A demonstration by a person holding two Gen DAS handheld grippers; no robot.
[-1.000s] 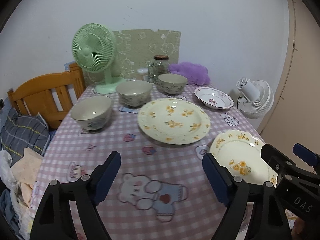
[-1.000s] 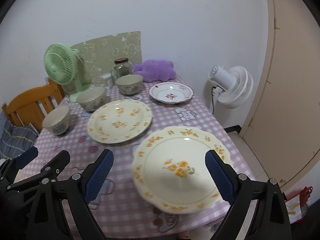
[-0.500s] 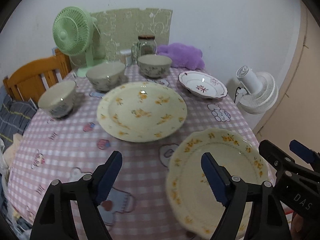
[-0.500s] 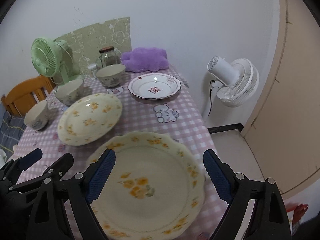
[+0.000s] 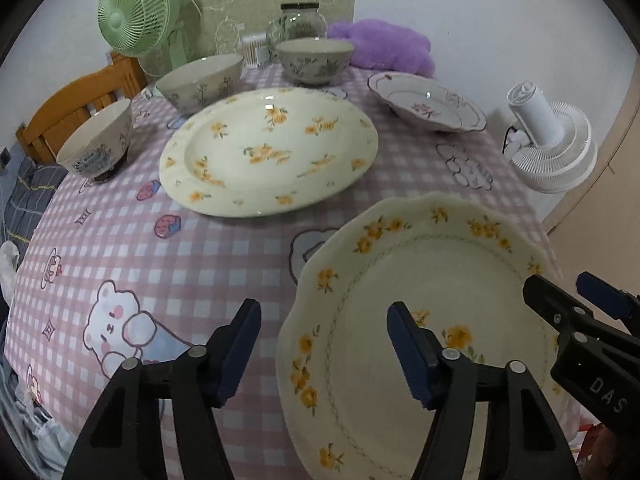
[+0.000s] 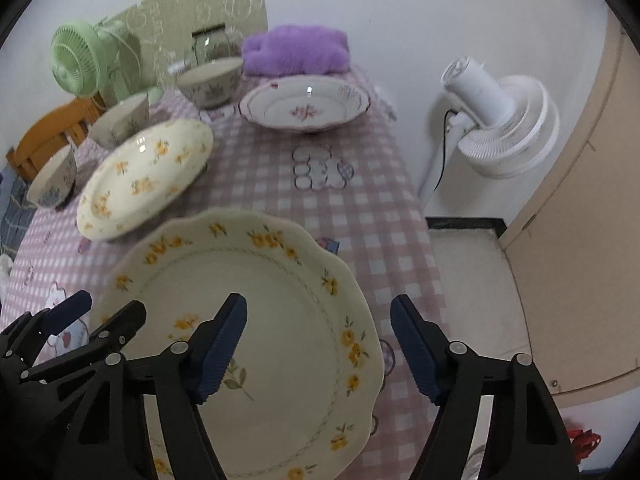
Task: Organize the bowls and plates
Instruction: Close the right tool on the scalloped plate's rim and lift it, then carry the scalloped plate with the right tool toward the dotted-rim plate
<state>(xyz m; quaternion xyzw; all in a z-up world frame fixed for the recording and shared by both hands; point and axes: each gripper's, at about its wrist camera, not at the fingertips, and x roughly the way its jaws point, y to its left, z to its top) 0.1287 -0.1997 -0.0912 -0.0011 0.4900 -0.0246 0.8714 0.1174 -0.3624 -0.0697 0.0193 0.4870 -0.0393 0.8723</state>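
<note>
Both tongs closing, nothing pinched yet: left gripper [image 5: 324, 346] straddles the left rim of the scalloped plate [image 5: 432, 280], right gripper [image 6: 318, 346] the right rim, apparently for a 2-sided lift. Plate lies near on the table [image 5: 120, 248]; round plate [image 5: 268, 160] and 3 bowls farther.

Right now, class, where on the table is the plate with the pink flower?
The pink-flower plate sits at the table's far right, just before the purple cushion, right of the nearest bowl.
</note>
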